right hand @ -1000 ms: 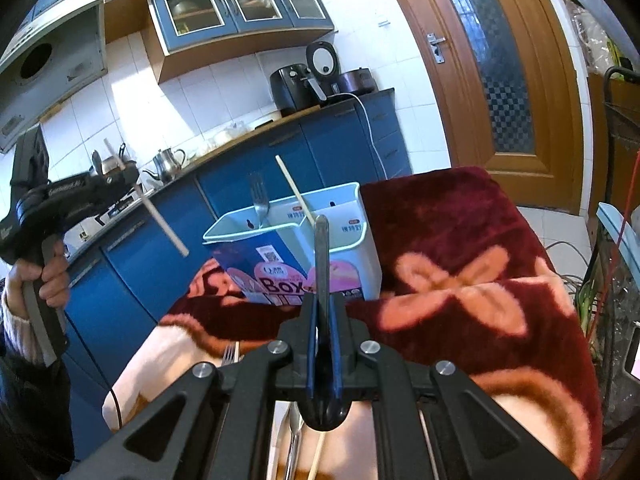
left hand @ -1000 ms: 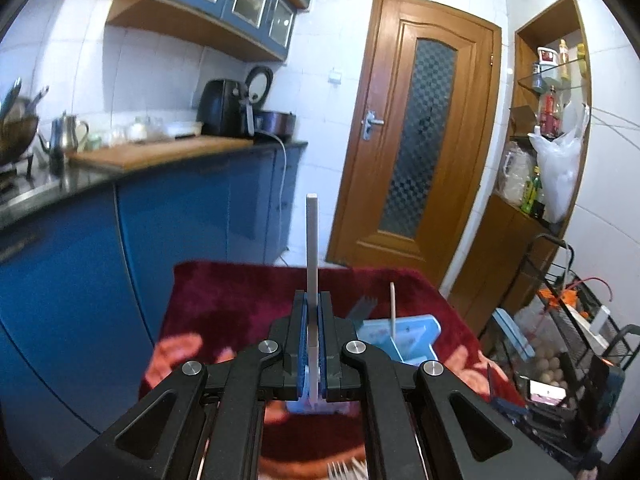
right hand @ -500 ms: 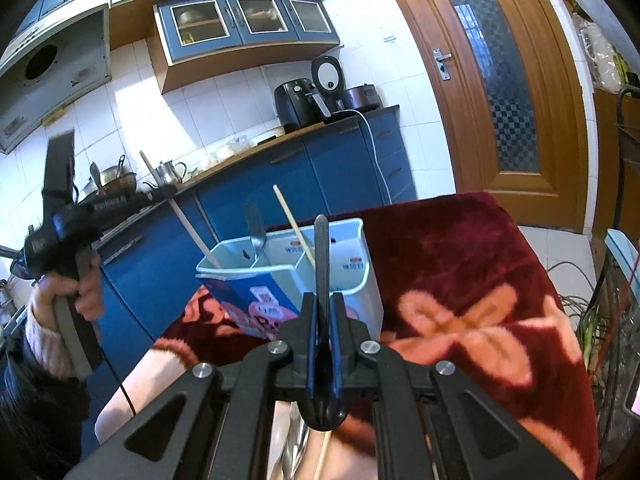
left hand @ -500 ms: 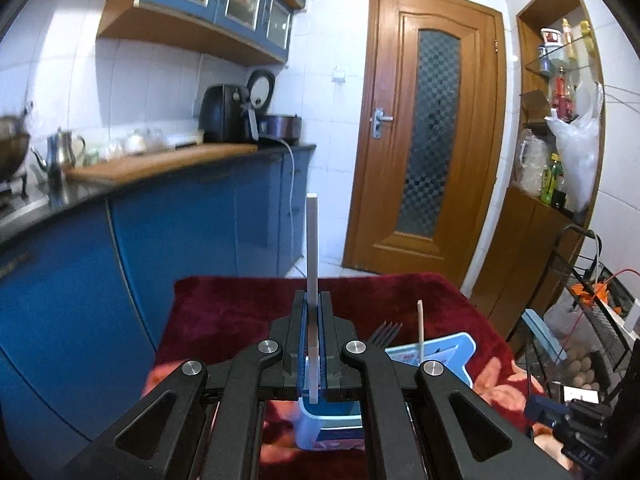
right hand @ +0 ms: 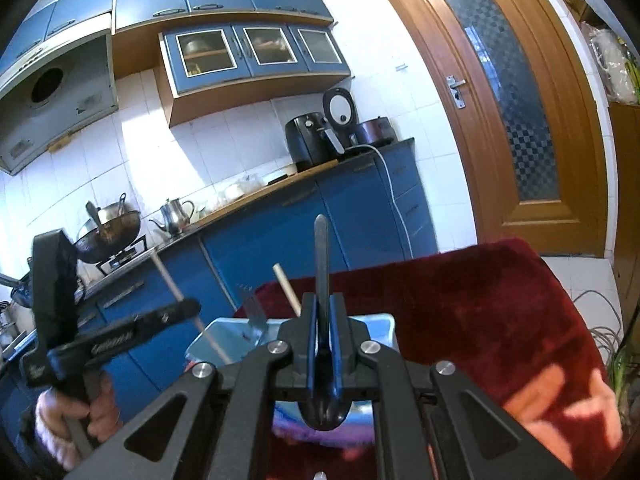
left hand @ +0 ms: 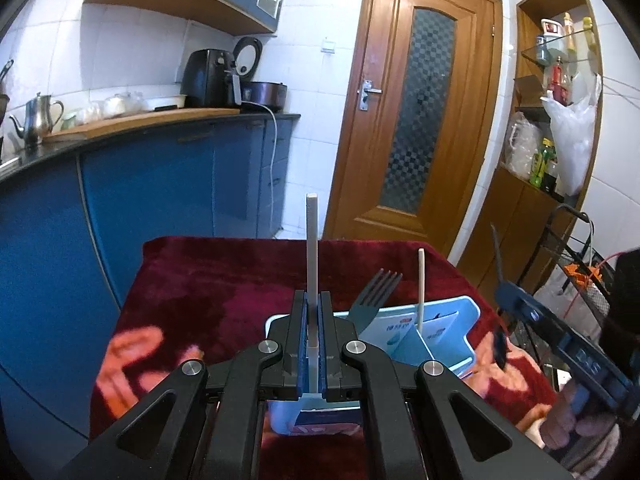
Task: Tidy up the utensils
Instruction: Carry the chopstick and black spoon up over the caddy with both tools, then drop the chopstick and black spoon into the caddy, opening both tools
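Note:
My left gripper (left hand: pixel 313 300) is shut on a pale chopstick (left hand: pixel 312 248) that points up, just above the near left corner of a light blue utensil box (left hand: pixel 456 316). A fork (left hand: pixel 374 292) and another chopstick (left hand: pixel 420 288) stand in the box. My right gripper (right hand: pixel 322 304) is shut on a dark metal utensil handle (right hand: pixel 321 256), its rounded end hanging below the jaws, right over the same box (right hand: pixel 224 340). The left gripper (right hand: pixel 188 308) with its chopstick (right hand: pixel 176 288) shows in the right wrist view; the right gripper (left hand: pixel 508 292) shows in the left wrist view.
The box stands on a table covered with a dark red floral blanket (left hand: pixel 208 292). Blue kitchen cabinets (left hand: pixel 160 184) run along the left. A wooden door (left hand: pixel 416 120) is behind. A wire rack (left hand: pixel 576 248) stands to the right of the table.
Both grippers have moved in over the box with their utensils still held. The box now lies directly under each gripper, and each view has tilted upward.

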Demonstrator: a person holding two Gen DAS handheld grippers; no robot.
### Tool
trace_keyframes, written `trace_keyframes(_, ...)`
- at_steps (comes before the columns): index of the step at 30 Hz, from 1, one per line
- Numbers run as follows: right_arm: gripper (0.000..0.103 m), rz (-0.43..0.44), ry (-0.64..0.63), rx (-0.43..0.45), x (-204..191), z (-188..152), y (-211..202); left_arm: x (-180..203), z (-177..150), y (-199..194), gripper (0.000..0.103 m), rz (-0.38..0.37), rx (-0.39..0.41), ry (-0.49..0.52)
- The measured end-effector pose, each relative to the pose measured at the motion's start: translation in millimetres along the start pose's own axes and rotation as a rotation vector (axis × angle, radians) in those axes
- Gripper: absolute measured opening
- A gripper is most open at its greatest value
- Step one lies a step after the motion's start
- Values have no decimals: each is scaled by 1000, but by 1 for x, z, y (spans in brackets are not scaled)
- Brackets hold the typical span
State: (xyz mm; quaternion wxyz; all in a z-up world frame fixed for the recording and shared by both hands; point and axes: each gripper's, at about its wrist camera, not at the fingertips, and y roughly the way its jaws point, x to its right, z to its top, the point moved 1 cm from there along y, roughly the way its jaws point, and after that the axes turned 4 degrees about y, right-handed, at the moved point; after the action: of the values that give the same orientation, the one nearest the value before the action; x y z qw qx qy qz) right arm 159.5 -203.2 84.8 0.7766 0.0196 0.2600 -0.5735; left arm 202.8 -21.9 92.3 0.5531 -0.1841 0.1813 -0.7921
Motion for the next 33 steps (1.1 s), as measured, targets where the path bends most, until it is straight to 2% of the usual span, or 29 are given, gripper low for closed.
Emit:
trace_keyframes(8, 8, -28, -80, 37, -1, -13, 18, 2, -10, 12, 5, -7, -27, 6)
trace_keyframes(21, 8, -7, -100, 60, 0, -23, 25, 9, -15, 16, 5, -18, -52, 24)
trace_keyframes(23, 15, -10, -102, 65, 0, -23, 23, 10, -15, 16, 5, -23, -59, 21)
trace_keyframes(24, 22, -9, -99, 65, -1, -23, 22, 11, -16, 16, 6, -25, -62, 19)
trace_keyframes(25, 24, -8, -98, 62, -1, -23, 22, 11, -16, 16, 6, -27, -65, 16)
trace_keyframes(33, 24, -27, -112, 53, -3, -22, 18, 12, -19, 11, 6, -34, -81, 9)
